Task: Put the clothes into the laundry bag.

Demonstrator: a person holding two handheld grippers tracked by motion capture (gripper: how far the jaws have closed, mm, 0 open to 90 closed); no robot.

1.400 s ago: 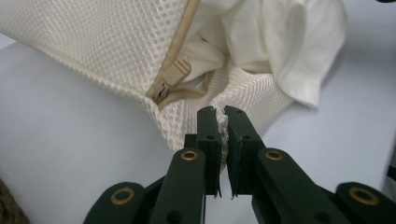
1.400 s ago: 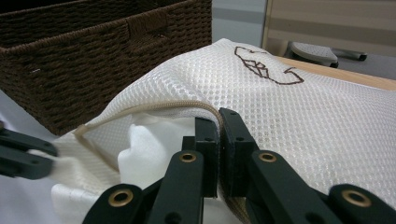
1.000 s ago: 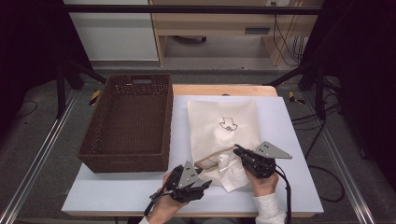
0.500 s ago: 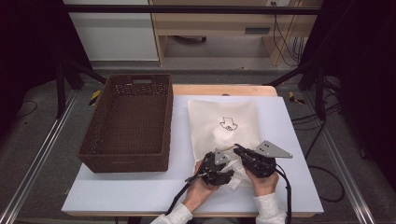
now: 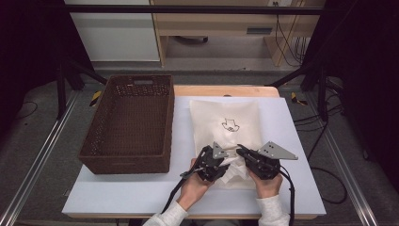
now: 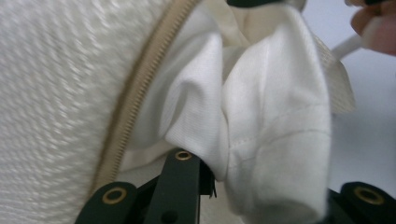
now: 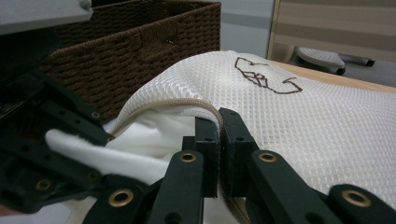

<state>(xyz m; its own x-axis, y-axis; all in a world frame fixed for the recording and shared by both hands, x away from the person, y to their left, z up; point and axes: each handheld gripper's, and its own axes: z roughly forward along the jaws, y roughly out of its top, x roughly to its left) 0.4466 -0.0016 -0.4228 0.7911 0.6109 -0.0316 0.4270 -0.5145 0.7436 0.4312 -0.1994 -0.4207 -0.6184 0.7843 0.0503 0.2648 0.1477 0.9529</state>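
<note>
I have a white mesh laundry bag (image 5: 226,134) lying flat on the white table (image 5: 291,141), its zipped mouth toward me, with a white cloth (image 5: 233,172) bunched half in, half out of that mouth. My right gripper (image 5: 241,149) is clamped on the bag's zipper edge (image 7: 187,103), lifting it so the opening gapes. My left gripper (image 5: 221,162) has just been closing — its jaws now pinch a fold of the cloth, as the left gripper view shows.

Both things are light and limp; nothing here will break, but nothing holds its shape either. The cloth will drag and sag, so I judge a thick fold is the safest hold, and the stiff zipper tape is the one firm place on the bag — the mesh itself would stretch.

The brown wicker basket (image 5: 129,122) stands just left of the bag. The table's near edge is close under my hands; the open room lies ahead and to the right.
</note>
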